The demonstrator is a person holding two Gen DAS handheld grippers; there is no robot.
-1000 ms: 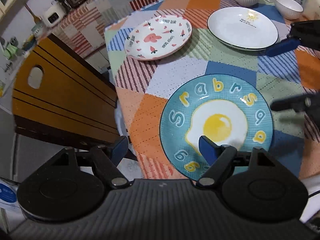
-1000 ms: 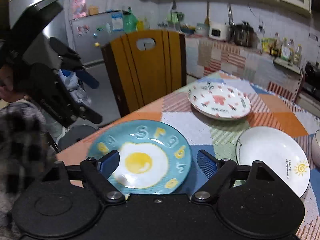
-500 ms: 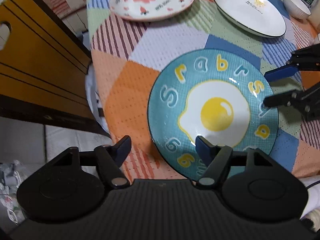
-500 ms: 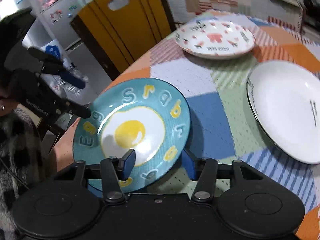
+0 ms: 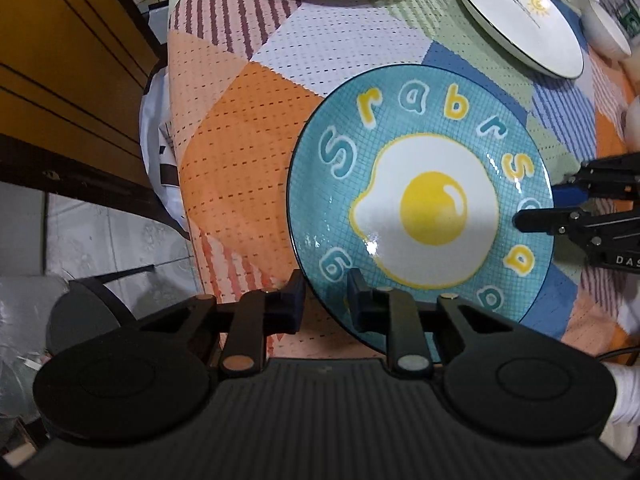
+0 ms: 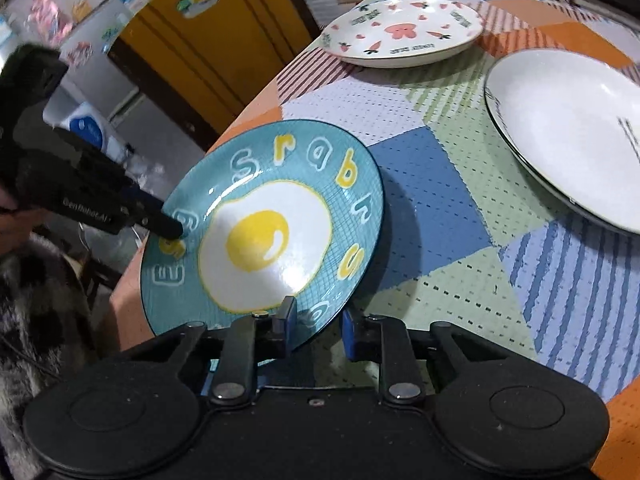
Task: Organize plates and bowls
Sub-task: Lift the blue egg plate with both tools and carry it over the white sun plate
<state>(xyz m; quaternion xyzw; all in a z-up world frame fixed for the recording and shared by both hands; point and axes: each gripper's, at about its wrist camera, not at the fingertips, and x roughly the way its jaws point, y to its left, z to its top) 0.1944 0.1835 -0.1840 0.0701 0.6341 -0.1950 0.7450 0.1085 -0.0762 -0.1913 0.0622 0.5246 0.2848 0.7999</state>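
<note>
Blue egg plate point(image 5: 424, 208): on the patchwork worktop point(image 5: 240, 128) near its edge, far side seemingly tipped up in the right wrist view.
Left tongs point(image 5: 326, 300): closing, narrow, the plate's near rim between the pads; seemingly not yet clamped.
Right tongs point(image 6: 316, 322): closing too, the opposite rim between the pads; contact not certain.
Pink-patterned plate point(image 6: 404, 32): further along the worktop, well apart.
White sun plate point(image 5: 520, 20): beside the blue one, apart from it.
Bowl point(image 5: 604, 30): past the white plate, only partly visible.
Risk, slip: glazed rim, shallow bite; likely to slide out if lifted before both pads seat.
Risk, edge: plate close to the worktop's edge, floor below; an uneven pull could tip it off.
Risk, twist: two grips on one plate; mismatched lifting could lever it loose.
Left wrist view only: sun motif, bowl, floor beside the worktop, right tongs reaching in across the far rim.
Right wrist view only: plate's shadow and tilt, left tongs seen from the side, a person's hand point(image 6: 12, 216) and checked sleeve point(image 6: 36, 300).
</note>
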